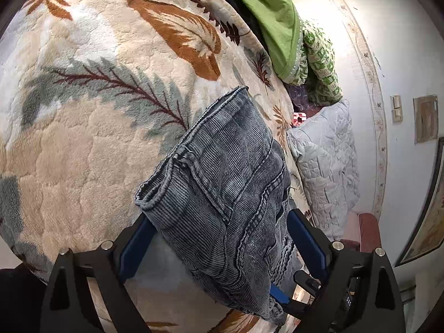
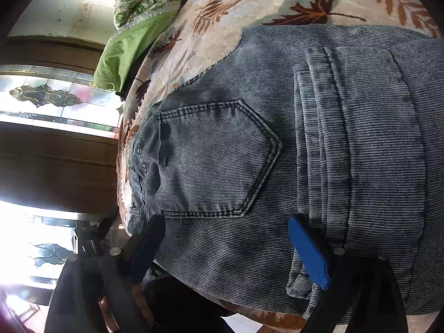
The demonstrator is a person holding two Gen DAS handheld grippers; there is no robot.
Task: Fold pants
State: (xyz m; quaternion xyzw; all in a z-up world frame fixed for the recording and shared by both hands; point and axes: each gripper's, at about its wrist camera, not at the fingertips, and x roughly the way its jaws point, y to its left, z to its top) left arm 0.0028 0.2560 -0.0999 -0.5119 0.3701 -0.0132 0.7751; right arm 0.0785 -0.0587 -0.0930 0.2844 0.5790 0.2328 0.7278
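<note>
Grey-blue corduroy pants (image 2: 277,144) folded on leaf-print blanket (image 1: 83,152), between spread fingers of both grippers.

The folded pants (image 2: 277,152) run past the right edge of the right wrist view, their full extent unseen. In the left wrist view, the pants (image 1: 222,188) cover the blanket (image 1: 83,138) beneath and part of the right claw (image 1: 280,295). A small red item (image 1: 299,118) beside the pillow (image 1: 324,166) is too small to identify.
</note>
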